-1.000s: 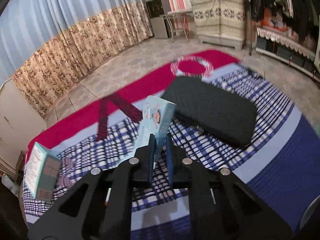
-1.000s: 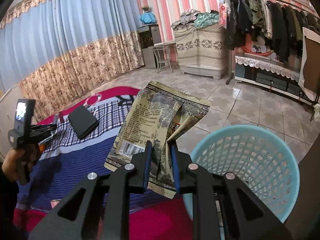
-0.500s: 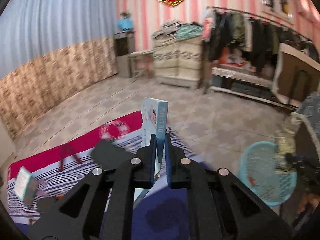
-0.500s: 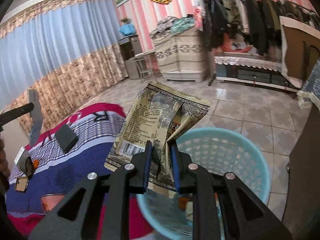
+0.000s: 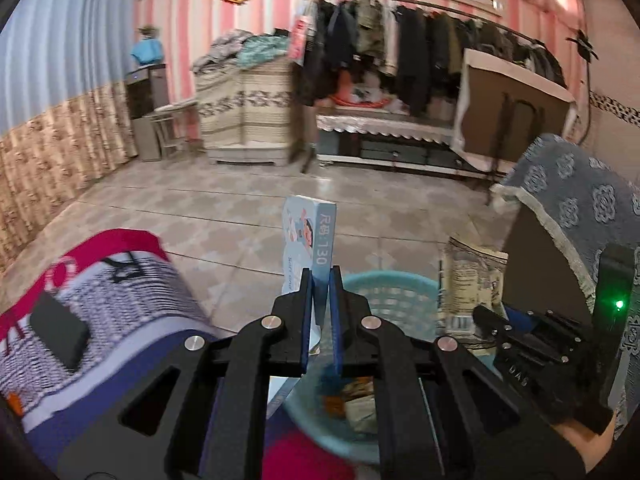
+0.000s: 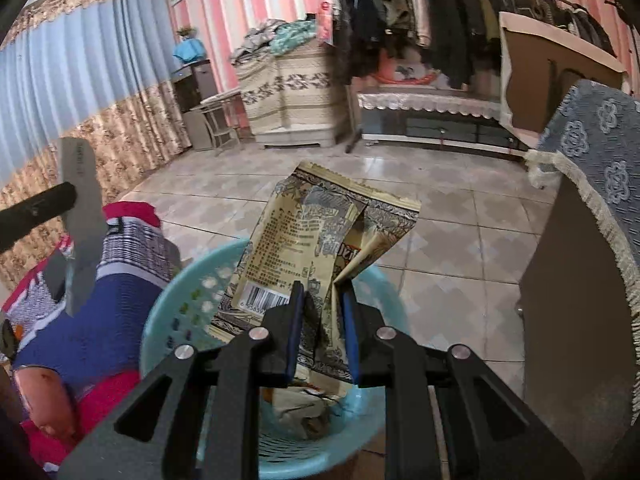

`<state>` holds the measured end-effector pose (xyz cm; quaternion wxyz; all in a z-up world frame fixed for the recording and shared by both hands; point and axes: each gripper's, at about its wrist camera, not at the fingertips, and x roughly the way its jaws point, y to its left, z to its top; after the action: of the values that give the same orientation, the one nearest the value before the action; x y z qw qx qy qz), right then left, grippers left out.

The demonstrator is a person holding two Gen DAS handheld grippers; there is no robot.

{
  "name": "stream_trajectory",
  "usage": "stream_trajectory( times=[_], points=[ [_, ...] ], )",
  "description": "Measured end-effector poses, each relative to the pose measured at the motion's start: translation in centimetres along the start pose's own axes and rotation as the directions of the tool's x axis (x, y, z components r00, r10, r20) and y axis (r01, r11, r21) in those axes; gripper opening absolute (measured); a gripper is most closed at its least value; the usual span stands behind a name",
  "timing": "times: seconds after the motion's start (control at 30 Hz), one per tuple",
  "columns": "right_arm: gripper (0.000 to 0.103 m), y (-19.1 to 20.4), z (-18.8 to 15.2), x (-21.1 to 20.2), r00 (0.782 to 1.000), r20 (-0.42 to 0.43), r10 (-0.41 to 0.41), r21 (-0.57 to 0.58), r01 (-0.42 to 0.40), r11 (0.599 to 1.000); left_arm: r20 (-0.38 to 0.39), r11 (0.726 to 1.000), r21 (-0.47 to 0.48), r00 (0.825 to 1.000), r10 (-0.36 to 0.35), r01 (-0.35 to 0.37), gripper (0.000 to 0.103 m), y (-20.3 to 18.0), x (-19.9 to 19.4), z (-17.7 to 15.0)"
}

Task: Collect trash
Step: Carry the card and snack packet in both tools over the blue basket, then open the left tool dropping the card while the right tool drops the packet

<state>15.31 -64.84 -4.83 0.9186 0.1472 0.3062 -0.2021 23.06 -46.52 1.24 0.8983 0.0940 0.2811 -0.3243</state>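
Observation:
My left gripper (image 5: 319, 280) is shut on a thin light-blue carton (image 5: 307, 236), held upright above the near rim of a turquoise mesh basket (image 5: 394, 294). My right gripper (image 6: 321, 294) is shut on a crumpled tan snack wrapper (image 6: 304, 248) and hangs over the same turquoise basket (image 6: 188, 300), which holds other scraps. In the left wrist view the right gripper (image 5: 486, 316) and the snack wrapper (image 5: 470, 284) show at the right of the basket. The left gripper's grey body (image 6: 80, 216) shows at the left of the right wrist view.
A bed with a checked blue and red blanket (image 5: 120, 280) lies at the left, a black case (image 5: 60, 328) on it. A dark cabinet under a blue patterned cloth (image 6: 592, 168) stands at the right. Tiled floor (image 5: 240, 208) stretches to a clothes rack (image 5: 420, 40) and low shelf behind.
Both grippers have swung from the bed toward the basket. The left one with the carton has come over the basket's rim, and the right one with the wrapper now hangs over its middle.

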Motion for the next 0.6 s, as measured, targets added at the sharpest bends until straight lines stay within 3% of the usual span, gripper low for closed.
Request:
stream_trajectory(
  times=[0.37, 0.43, 0.5, 0.6],
  points=[
    [0.020, -2.2, -0.6, 1.3, 0.999, -0.034, 0.004, 0.036, -0.002, 0.999, -0.075, 0.997, 0.039, 0.995, -0.060, 0.063, 0.009, -5.0, 6.0, -1.2],
    [0.020, -2.1, -0.8, 1.3, 0.999, -0.041, 0.000, 0.034, 0.001, 0.999, -0.087, 0.997, 0.048, 0.995, -0.055, 0.059, 0.015, -5.2, 6.4, -1.5],
    [0.020, -2.1, -0.7, 1.4, 0.999, -0.047, -0.002, 0.036, 0.003, 0.999, -0.087, 0.997, 0.052, 0.995, -0.049, 0.054, 0.034, -5.1, 6.3, -1.6],
    [0.020, -2.3, -0.8, 1.5, 0.998, -0.056, -0.005, 0.039, 0.007, 0.999, -0.074, 0.999, 0.047, 0.997, -0.011, 0.015, 0.051, -4.1, 5.8, -1.6]
  ],
)
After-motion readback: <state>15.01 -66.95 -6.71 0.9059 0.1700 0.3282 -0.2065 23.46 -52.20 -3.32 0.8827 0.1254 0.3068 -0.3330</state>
